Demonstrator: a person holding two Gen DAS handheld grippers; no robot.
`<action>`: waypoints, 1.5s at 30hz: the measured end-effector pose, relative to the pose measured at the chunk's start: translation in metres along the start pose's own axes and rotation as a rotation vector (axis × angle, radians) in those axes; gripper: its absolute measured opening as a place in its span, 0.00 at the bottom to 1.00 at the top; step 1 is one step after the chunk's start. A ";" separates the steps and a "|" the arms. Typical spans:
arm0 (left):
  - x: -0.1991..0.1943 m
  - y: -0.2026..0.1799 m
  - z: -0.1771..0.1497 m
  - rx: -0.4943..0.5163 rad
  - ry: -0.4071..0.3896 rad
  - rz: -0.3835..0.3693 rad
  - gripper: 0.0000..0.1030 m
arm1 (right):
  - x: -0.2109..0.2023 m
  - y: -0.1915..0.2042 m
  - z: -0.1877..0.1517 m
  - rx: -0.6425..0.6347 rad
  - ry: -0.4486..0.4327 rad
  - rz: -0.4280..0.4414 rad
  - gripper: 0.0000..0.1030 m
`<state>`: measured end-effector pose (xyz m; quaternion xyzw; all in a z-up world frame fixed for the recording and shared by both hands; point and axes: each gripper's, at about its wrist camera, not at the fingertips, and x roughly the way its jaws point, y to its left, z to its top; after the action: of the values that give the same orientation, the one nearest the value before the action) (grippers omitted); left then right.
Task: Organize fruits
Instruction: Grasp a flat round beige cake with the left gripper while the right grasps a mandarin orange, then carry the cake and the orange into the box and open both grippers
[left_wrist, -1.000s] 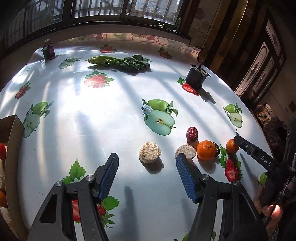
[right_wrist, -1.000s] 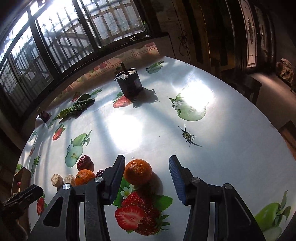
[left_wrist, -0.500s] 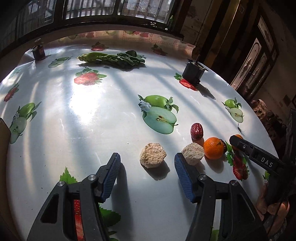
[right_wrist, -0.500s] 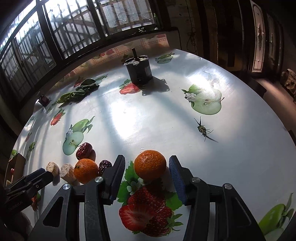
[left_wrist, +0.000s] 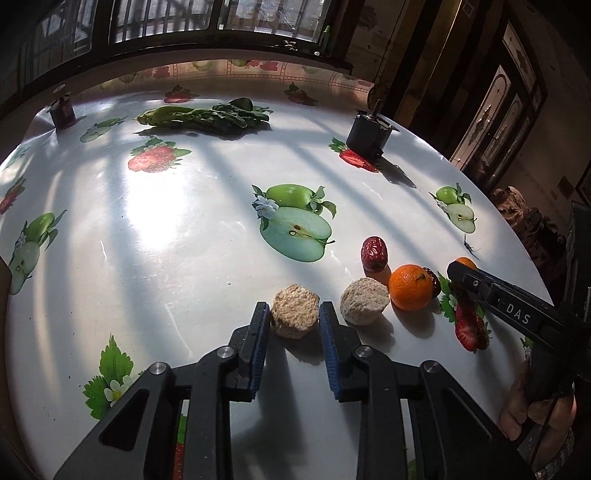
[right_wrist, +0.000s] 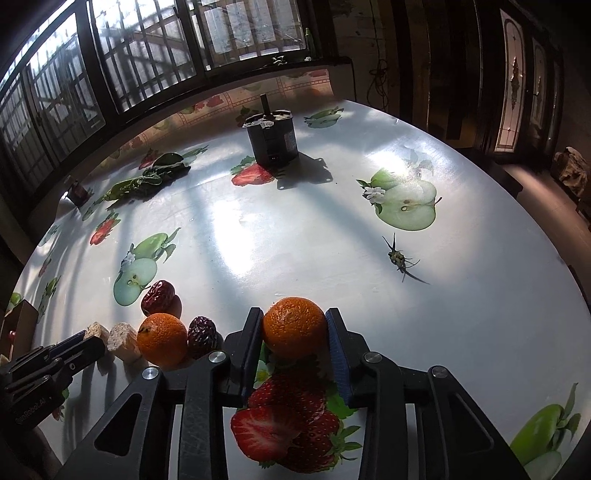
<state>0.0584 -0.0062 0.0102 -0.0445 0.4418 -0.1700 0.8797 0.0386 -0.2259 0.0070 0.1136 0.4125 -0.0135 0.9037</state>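
The left gripper (left_wrist: 295, 317) is being closed on a pale, rough chunk (left_wrist: 294, 315), which is being pinched between its blue pads while resting on the table (left_wrist: 184, 236). Just beside it, a second pale chunk (left_wrist: 364, 301) is lying against an orange (left_wrist: 410, 286), with a red date (left_wrist: 373, 253) just behind. The right gripper (right_wrist: 293, 326) is being closed around another orange (right_wrist: 293, 326), which is being squeezed from both sides, on the table over a printed strawberry. Far back, leafy greens (left_wrist: 207, 118) and a dark box (left_wrist: 367, 138) are being left alone.
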 end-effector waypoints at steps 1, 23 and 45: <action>-0.001 0.002 0.000 -0.004 -0.002 0.005 0.25 | 0.000 -0.001 0.000 0.003 -0.001 0.001 0.34; -0.042 0.008 0.000 -0.075 -0.105 -0.026 0.25 | -0.023 -0.004 0.004 0.047 -0.099 -0.006 0.34; -0.243 0.151 -0.104 -0.368 -0.256 0.266 0.26 | -0.101 0.066 -0.010 -0.087 -0.263 0.019 0.35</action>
<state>-0.1193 0.2256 0.0977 -0.1665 0.3525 0.0374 0.9201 -0.0283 -0.1669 0.0890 0.0755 0.2897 -0.0020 0.9541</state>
